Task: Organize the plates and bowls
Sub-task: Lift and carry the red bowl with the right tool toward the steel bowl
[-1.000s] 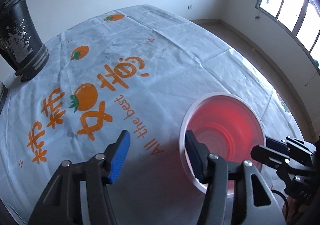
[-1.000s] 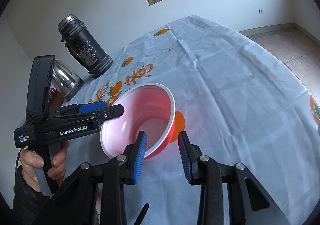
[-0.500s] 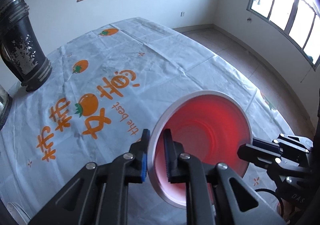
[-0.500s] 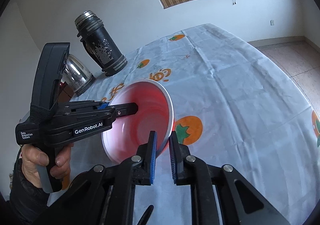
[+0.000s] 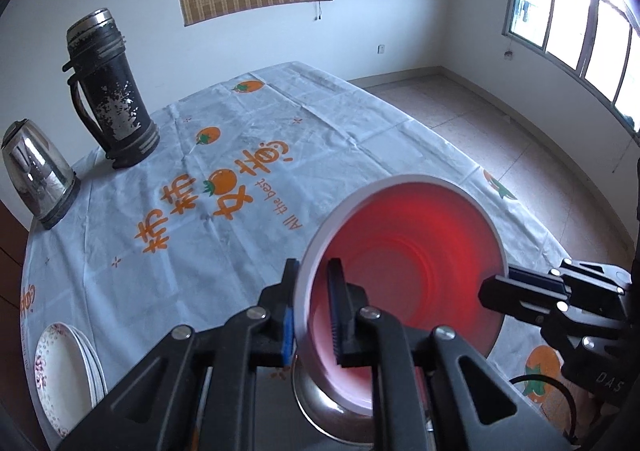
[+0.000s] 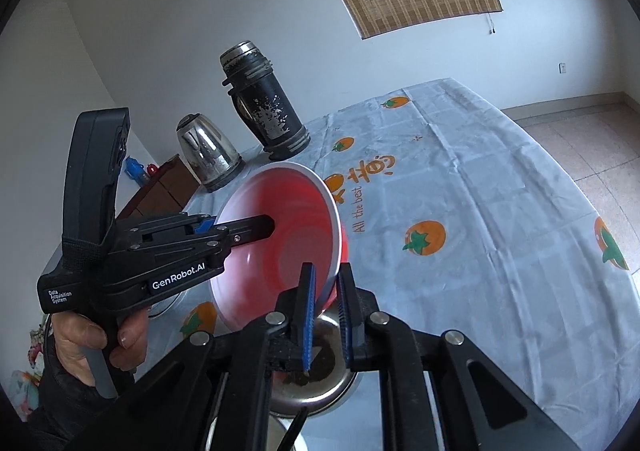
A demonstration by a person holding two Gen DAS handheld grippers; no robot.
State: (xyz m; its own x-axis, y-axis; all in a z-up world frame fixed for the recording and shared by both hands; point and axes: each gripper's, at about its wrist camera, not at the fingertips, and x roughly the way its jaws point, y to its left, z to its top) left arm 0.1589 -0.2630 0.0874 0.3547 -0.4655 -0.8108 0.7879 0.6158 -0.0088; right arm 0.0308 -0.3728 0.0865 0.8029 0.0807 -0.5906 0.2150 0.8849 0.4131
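One red bowl (image 5: 408,275), tilted, held aloft above a steel bowl (image 6: 320,383) near the table's near edge, left tongs (image 5: 312,311) and right tongs (image 6: 326,315) clamped on opposite rims.

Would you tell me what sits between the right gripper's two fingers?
The red bowl's rim wall, pinched between the right gripper's blue pads, shown in the right wrist view.

1. Your red bowl (image 5: 416,251) with its white rim is tilted, raised above the table.
2. Your steel bowl (image 6: 320,383) sits directly below it.
3. Your stacked patterned plates (image 5: 64,375) lie at the table's near-left edge.
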